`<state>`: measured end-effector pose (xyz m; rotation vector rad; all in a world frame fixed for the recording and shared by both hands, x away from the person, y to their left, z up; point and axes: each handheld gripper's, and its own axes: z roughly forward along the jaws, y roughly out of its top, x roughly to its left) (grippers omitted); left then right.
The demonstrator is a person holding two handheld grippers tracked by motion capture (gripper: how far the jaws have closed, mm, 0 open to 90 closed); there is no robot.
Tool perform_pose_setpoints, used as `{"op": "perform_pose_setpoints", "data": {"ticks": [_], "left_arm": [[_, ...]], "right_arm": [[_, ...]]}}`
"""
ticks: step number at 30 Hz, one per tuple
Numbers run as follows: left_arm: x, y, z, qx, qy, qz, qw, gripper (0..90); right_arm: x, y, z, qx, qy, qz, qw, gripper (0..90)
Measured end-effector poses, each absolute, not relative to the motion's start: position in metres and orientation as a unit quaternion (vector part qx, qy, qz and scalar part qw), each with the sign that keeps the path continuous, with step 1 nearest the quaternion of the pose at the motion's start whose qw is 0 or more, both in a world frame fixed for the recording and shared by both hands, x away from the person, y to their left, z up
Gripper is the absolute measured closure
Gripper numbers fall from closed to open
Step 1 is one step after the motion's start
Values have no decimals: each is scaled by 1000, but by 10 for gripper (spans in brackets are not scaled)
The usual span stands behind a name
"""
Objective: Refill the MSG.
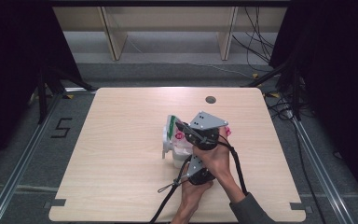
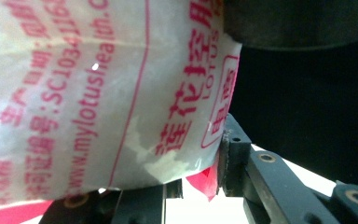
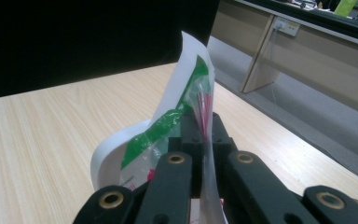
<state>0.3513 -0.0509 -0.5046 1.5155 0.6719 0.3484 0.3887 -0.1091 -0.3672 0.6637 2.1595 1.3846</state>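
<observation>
A clear plastic bag (image 1: pixel 173 140) with white contents, red print and a green strip stands near the middle of the wooden table (image 1: pixel 116 168). My right gripper (image 1: pixel 182 127), the one with the grey plate on top, is shut on the bag's thin top edge; in the right gripper view its jaws (image 3: pixel 204 122) pinch the film while the bag's top (image 3: pixel 186 79) sticks up above them. My left gripper (image 1: pixel 187 161) reaches in from below and is shut on the bulging lower body of the bag (image 2: pixel 98 93), one pad (image 2: pixel 224 158) pressing its side.
A round cable hole (image 1: pixel 210 99) sits in the table's far edge. Beyond the table are wooden shelf legs (image 1: pixel 114 37), floor cables (image 1: pixel 256 42) and black stands (image 1: pixel 44 93) on both sides. Grey cables trail from the grippers toward the front edge.
</observation>
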Motion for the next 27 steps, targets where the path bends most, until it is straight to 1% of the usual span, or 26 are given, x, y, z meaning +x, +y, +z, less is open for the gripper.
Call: {"op": "perform_pose_setpoints", "data": {"ticks": [4,8,11,12,13,14,16,17,18,19,22,26,27], "left_arm": [[351,-52,-505,671,299,154,660,746],[352,-51,-504,670,296,155,663,746],[352,-51,-506,675,299,155,656,746],[353,-49,-506,685,290,159,649,746],[353,-48,-506,687,287,160,647,746],[353,-49,-506,686,287,160,649,746],[353,-48,-506,690,288,161,645,746],[353,-48,-506,690,288,160,644,745],[353,-48,-507,690,290,160,643,745],[354,-48,-507,689,288,159,645,745],[353,-49,-507,694,290,161,639,745],[352,-49,-508,699,291,169,631,745],[352,-49,-508,701,291,170,628,745]], "right_arm": [[390,-109,-367,238,785,511,256,900],[390,-111,-366,239,785,514,247,900],[391,-111,-368,240,785,512,252,900],[392,-111,-369,244,788,511,239,900],[392,-111,-369,239,789,514,236,900],[390,-112,-367,241,782,516,253,900],[391,-113,-366,241,786,514,246,900],[392,-113,-367,237,784,513,257,900],[392,-113,-369,245,784,514,249,900],[393,-113,-369,244,782,515,253,900],[391,-116,-366,248,784,517,239,900],[391,-119,-364,236,783,521,245,900],[389,-119,-364,241,784,520,238,900]]}}
